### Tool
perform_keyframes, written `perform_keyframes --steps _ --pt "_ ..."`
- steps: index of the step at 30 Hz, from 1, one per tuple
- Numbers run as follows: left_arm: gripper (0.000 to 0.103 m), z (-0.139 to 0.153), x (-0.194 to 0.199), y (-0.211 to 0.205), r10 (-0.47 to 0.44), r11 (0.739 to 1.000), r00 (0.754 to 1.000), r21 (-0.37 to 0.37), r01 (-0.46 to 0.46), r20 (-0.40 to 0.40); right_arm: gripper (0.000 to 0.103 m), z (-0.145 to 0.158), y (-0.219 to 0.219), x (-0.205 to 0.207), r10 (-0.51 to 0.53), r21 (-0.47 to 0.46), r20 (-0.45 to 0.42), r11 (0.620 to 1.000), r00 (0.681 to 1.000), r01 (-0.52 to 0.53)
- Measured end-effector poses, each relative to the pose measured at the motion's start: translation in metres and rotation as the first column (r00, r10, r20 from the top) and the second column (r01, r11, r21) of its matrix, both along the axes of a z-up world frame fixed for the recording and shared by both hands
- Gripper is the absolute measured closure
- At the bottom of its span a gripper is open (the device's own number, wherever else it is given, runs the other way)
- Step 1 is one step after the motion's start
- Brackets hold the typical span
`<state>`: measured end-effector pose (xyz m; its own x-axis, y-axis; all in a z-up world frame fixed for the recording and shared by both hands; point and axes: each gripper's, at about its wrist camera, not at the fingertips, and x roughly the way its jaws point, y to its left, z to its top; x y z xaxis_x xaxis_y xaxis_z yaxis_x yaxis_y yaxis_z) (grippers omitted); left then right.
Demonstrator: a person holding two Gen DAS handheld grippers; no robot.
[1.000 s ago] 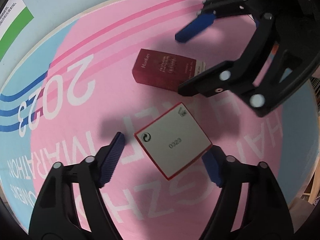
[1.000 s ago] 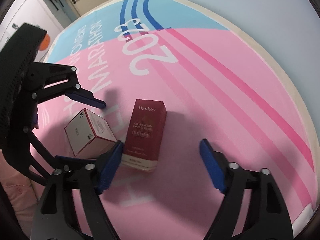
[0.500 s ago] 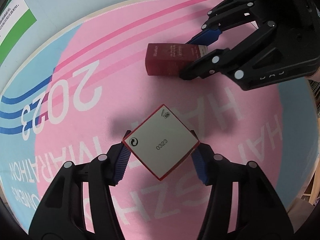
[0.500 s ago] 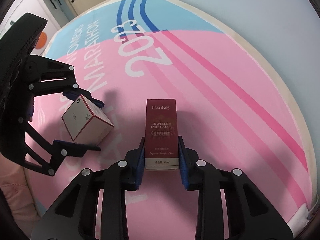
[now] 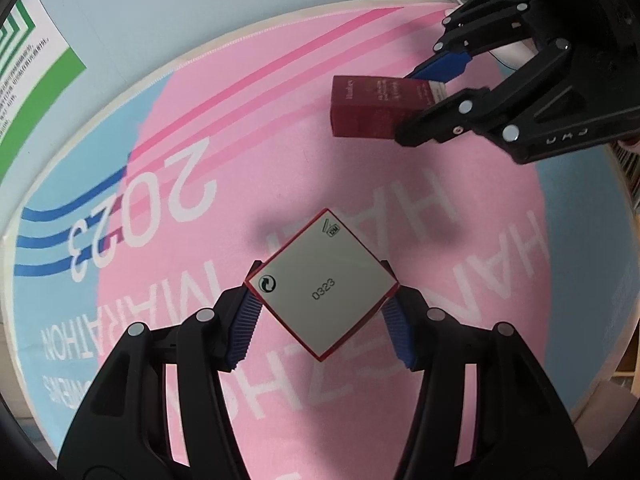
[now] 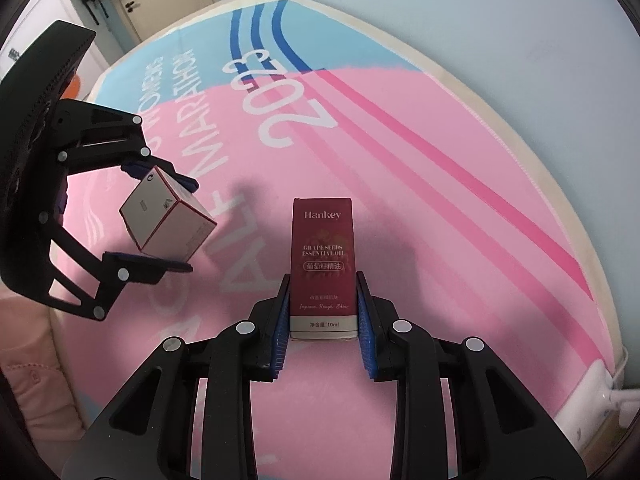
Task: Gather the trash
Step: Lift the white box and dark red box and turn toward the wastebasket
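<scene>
Your left gripper is clamped on one white, red-edged cube box stamped "0323"; your right gripper is clamped on one maroon "Hankey" grape seeds essential oil carton, 10ml. Both hang above the "MARATHON 2023" cloth.

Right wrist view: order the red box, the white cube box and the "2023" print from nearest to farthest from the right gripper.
1. Red box: clamped between the right gripper's pads, straight ahead.
2. White cube box: off to the left, held in the left gripper, clear of the mat.
3. "2023" print: farther up the mat, toward its far edge.
</scene>
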<state>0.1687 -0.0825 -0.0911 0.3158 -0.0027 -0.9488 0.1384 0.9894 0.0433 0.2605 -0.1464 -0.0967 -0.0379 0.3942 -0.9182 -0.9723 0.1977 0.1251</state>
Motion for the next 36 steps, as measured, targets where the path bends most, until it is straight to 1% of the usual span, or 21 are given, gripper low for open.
perform_keyframes --steps 8,11,13,16,22,25,27,31,35,36 --pt "0.050 0.013 -0.027 0.002 -0.032 0.999 0.999 0.035 0.032 0.023 0.073 0.018 -0.020 -0.021 -0.048 0.000 0.032 0.999 0.998 0.048" --pt "0.050 0.021 -0.045 0.002 -0.048 0.998 0.998 0.043 0.047 0.032 0.073 0.022 -0.027 -0.034 -0.064 -0.002 0.036 0.998 0.997 0.064" --pt "0.050 0.017 -0.042 -0.009 -0.056 0.998 0.998 0.044 0.054 0.033 0.073 0.023 -0.031 -0.041 -0.080 -0.004 0.035 0.997 0.996 0.080" --pt "0.050 0.020 -0.053 -0.011 -0.073 0.996 0.997 0.044 0.072 0.036 0.073 0.025 -0.039 -0.053 -0.105 -0.002 0.037 0.994 0.994 0.105" --pt "0.050 0.025 -0.070 -0.015 -0.125 0.991 0.992 0.047 0.123 0.035 0.073 0.030 -0.054 -0.076 -0.177 0.003 0.031 0.984 0.984 0.177" --pt "0.050 0.026 -0.077 -0.016 -0.166 0.985 0.985 0.044 0.164 0.039 0.073 0.033 -0.062 -0.086 -0.228 0.000 0.031 0.974 0.973 0.228" --pt "0.050 0.029 -0.083 -0.021 -0.205 0.978 0.978 0.047 0.203 0.044 0.073 0.037 -0.069 -0.093 -0.267 0.001 0.033 0.964 0.963 0.268" --pt "0.050 0.032 -0.095 -0.026 -0.294 0.955 0.954 0.044 0.292 0.055 0.073 0.044 -0.080 -0.111 -0.355 0.003 0.044 0.935 0.934 0.356" --pt "0.050 0.035 -0.108 -0.029 -0.374 0.927 0.925 0.041 0.372 0.063 0.073 0.050 -0.089 -0.134 -0.445 0.002 0.044 0.895 0.894 0.445" --pt "0.050 0.035 -0.113 -0.029 -0.402 0.916 0.913 0.042 0.400 0.068 0.073 0.051 -0.091 -0.140 -0.462 0.000 0.045 0.887 0.886 0.462"
